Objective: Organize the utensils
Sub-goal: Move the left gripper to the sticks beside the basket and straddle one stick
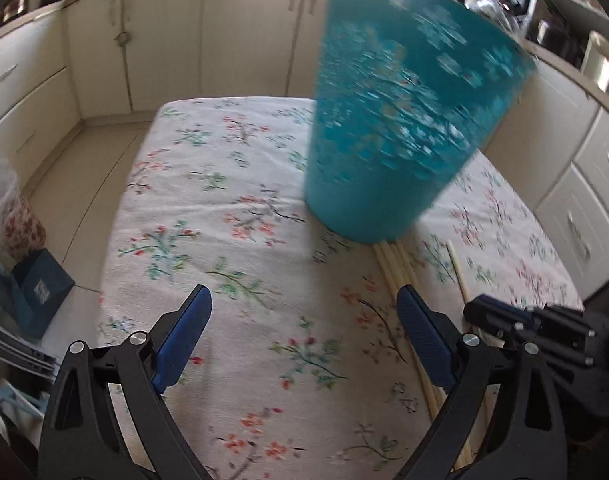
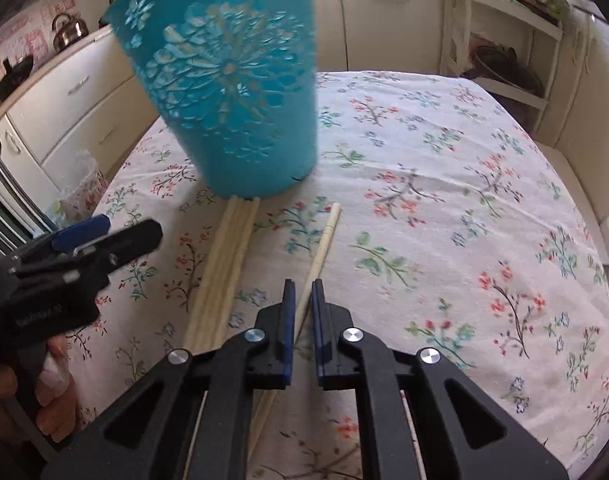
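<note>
A teal cut-out utensil holder (image 1: pixel 404 120) (image 2: pixel 232 92) stands on the floral tablecloth (image 2: pixel 464 200). A bundle of pale wooden chopsticks (image 2: pixel 232 248) (image 1: pixel 392 264) lies in front of its base. A single chopstick (image 2: pixel 324 240) (image 1: pixel 458 272) lies just right of the bundle. It runs between the blue pads of my right gripper (image 2: pixel 304 286), which is shut on it near its middle. My left gripper (image 1: pixel 304 294) hovers open over bare cloth left of the bundle, with nothing between its fingers. It also shows at the left edge of the right wrist view, where a hand (image 2: pixel 8 392) holds it.
Cream cabinets (image 1: pixel 164 40) ring the table on the far and side walls. A kettle (image 2: pixel 66 32) sits on the left counter and an open shelf rack (image 2: pixel 504 60) stands at the back right. A blue box (image 1: pixel 40 284) and a plastic-wrapped item (image 1: pixel 12 216) lie off the table's left edge.
</note>
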Demonstrator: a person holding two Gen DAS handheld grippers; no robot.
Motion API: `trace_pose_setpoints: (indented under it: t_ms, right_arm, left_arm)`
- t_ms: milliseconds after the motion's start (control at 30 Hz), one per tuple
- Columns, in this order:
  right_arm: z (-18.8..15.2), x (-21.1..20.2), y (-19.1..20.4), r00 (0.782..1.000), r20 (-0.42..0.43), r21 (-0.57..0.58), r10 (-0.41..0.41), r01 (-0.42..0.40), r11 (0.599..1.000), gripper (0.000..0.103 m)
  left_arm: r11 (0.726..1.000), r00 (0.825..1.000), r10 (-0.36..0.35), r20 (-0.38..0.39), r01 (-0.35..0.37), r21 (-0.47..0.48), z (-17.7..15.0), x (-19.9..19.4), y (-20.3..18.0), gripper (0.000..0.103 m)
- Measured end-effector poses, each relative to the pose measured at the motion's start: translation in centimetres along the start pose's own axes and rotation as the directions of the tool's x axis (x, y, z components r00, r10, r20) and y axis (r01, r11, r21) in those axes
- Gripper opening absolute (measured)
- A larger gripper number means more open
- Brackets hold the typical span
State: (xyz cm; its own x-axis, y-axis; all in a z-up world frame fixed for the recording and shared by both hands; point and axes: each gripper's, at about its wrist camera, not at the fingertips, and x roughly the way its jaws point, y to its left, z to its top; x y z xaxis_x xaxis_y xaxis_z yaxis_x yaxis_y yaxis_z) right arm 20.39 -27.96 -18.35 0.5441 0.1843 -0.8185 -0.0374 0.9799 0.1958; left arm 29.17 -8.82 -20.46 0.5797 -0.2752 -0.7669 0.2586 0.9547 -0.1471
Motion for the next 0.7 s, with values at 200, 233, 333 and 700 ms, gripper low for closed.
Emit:
trace_pose_setpoints:
  t_ms: [200, 233, 333, 700]
  right_arm:
    - [-0.3, -0.3, -1.0, 0.999, 0.012, 0.045, 0.032, -0.033, 0.998, 0.007]
    - [-0.4, -0.4, -1.0, 0.999, 0.013, 0.045, 0.033, -0.034, 0.998, 0.007]
    - [-0.4, -0.5, -1.2, 0.999, 0.014, 0.056, 0.048, -0.049, 0.997, 0.007]
    - [0.0, -0.1, -2.0, 0.997, 0.011, 0.069, 0.073, -0.074, 0.995, 0.009]
  left_arm:
    - [0.994, 0.996, 0.068, -0.054, -0.063, 0.091, -0.6, 1.3, -2.8, 0.09]
    - [0.992, 0.994, 0.088, -0.066, -0.082, 0.097, -0.6, 1.5, -2.8, 0.09]
    - [0.987, 0.988, 0.126, -0.095, -0.115, 0.111, -0.4, 1.9, -2.7, 0.09]
    - [0.987, 0.988, 0.129, -0.089, -0.119, 0.107, -0.4, 1.4, -3.7, 0.09]
